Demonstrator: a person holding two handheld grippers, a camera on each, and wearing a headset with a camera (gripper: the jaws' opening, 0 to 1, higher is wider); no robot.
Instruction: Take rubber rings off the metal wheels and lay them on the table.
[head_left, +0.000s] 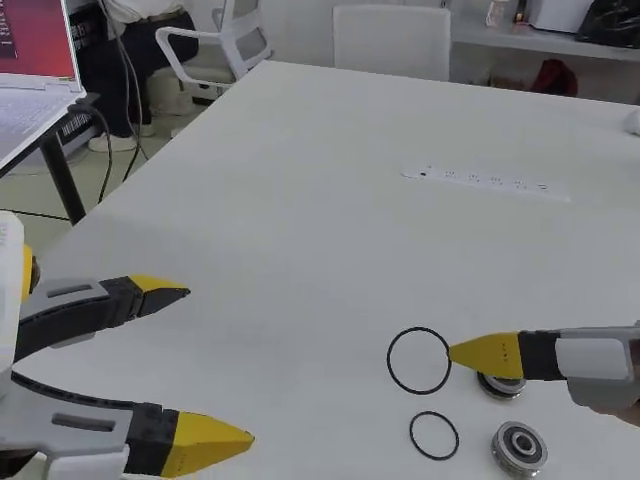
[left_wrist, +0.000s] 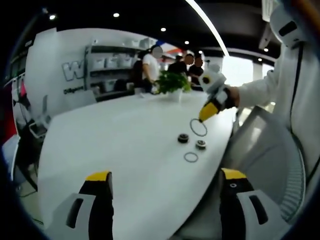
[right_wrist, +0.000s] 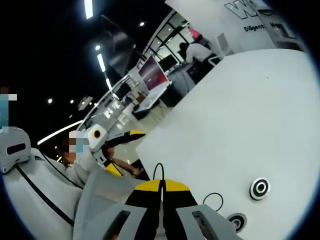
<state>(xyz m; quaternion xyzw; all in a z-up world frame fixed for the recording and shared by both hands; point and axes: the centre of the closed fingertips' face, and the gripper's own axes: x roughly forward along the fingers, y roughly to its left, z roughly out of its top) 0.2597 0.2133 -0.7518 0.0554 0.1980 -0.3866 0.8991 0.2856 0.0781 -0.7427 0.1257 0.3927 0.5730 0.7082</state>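
Left gripper (head_left: 192, 366) sits low at the near left corner of the white table (head_left: 300, 200), pointing right across it. Its jaws are spread wide with nothing between them. In its own view the left gripper (left_wrist: 165, 175) shows both yellow tips well apart over bare tabletop.

Right gripper (head_left: 462, 352) reaches in from the right edge, held level and pointing left. Its jaws are pressed together and pinch the edge of a thin black rubber ring (head_left: 418, 360). In the right gripper view the right gripper (right_wrist: 161, 184) has the ring's rim (right_wrist: 159, 171) sticking up out of the seam between its tips. From the left gripper view the ring (left_wrist: 198, 127) hangs off the tip of the right gripper (left_wrist: 207, 113). Cannot tell whether its lower edge touches the table.

A second ring (head_left: 434, 436) lies flat on the table, just near of the held one and apart from it. Two metal wheels stand to the right of the rings. The front wheel (head_left: 519, 447) is in full sight, with no ring showing on it. The rear wheel (head_left: 500, 386) is partly hidden under the right gripper's jaws.

A white power strip (head_left: 490, 183) lies farther back on the table, well away from the work. A laptop (head_left: 30, 60) sits on a side desk at upper left, and a chair (head_left: 390, 40) stands at the far end. Nothing lies between the two grippers but open tabletop.
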